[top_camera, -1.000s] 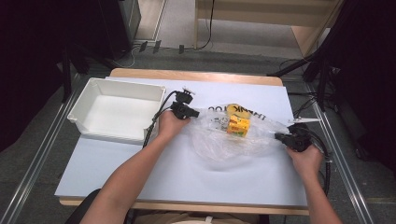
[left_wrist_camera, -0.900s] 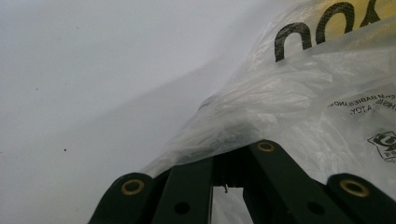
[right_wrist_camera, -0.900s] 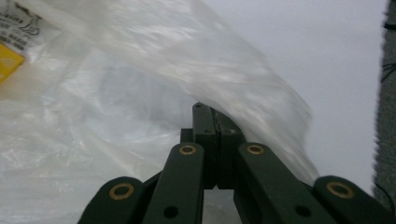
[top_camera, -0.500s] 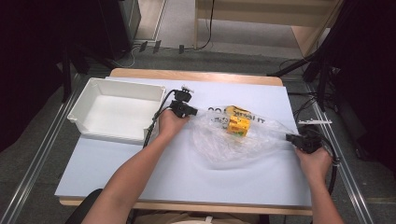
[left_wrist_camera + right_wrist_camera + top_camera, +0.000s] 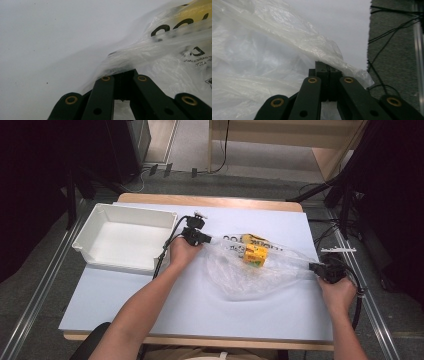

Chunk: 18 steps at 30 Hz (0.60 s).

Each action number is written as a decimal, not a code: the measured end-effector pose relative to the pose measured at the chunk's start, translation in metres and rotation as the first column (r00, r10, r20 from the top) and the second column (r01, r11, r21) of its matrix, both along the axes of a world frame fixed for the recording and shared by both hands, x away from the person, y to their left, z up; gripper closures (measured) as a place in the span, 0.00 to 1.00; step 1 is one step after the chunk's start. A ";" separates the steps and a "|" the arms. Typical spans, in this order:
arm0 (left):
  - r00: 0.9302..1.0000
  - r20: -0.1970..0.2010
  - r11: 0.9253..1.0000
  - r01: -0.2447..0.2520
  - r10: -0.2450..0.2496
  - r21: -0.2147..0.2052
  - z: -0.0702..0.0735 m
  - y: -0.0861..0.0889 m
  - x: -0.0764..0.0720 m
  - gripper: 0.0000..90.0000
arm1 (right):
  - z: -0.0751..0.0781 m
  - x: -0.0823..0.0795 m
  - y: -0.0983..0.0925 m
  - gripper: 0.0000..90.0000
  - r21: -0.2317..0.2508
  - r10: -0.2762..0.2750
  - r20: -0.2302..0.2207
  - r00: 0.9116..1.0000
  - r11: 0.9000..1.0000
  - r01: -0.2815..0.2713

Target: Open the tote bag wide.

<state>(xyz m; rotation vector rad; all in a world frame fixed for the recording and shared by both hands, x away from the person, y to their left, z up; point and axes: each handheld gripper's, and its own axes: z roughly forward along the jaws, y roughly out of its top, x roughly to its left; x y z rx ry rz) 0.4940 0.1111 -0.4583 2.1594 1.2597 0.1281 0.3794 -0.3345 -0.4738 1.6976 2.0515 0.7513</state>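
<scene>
Pulled a little further out toward the table's right edge, the right tongs (image 5: 312, 267) and the left tongs (image 5: 209, 240) both pinch shut on the clear crinkled plastic bag (image 5: 250, 277) lying mid-table with its yellow box (image 5: 255, 254), so an even, gentle stretch should avoid tearing.

Your left forearm runs diagonally up from the bottom edge, wrist straight, hand wrapped round the left gripper (image 5: 204, 239), which points right across the table. Its jaws are pinched together on the clear plastic bag (image 5: 260, 275). Your right forearm comes up near the right edge, with the right gripper (image 5: 316, 267) pointing left, jaws likewise clamped on the bag's other end. The grippers face each other, well apart.
</scene>
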 end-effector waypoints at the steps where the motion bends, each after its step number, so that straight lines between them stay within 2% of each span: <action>1: 1.000 -0.004 1.000 -0.002 0.002 -0.006 0.000 0.001 0.000 1.00 | 0.000 0.001 -0.001 1.00 0.007 -0.001 -0.001 1.000 1.000 0.001; 3: 1.000 -0.015 1.000 -0.008 0.008 -0.022 -0.001 0.002 0.001 1.00 | -0.001 0.001 -0.001 1.00 0.010 -0.001 -0.001 1.000 1.000 0.001; 6: 1.000 -0.010 1.000 -0.002 0.002 -0.015 -0.001 0.002 0.001 1.00 | -0.001 0.000 -0.001 1.00 0.004 0.007 0.004 1.000 1.000 -0.007; 8: 1.000 -0.003 1.000 0.002 -0.002 -0.008 0.000 0.001 0.001 1.00 | -0.001 0.000 -0.003 1.00 0.023 0.001 0.002 1.000 1.000 -0.001; 12: 1.000 -0.015 1.000 -0.006 0.005 -0.018 0.000 0.002 0.001 1.00 | -0.001 0.002 -0.001 1.00 0.001 -0.011 0.003 1.000 1.000 0.011; 14: 0.999 -0.031 0.999 -0.010 0.009 -0.047 0.001 0.001 0.001 1.00 | 0.001 0.003 0.000 1.00 0.000 -0.004 -0.009 1.000 1.000 0.004; 15: 1.000 -0.027 0.998 -0.011 0.009 -0.065 0.004 0.002 0.000 1.00 | 0.002 0.004 -0.001 1.00 0.025 0.025 -0.016 1.000 0.999 -0.025; 18: 1.000 -0.007 0.997 0.007 -0.007 -0.078 0.015 0.000 -0.002 1.00 | 0.011 0.002 0.000 1.00 0.048 0.044 0.002 0.999 0.998 -0.044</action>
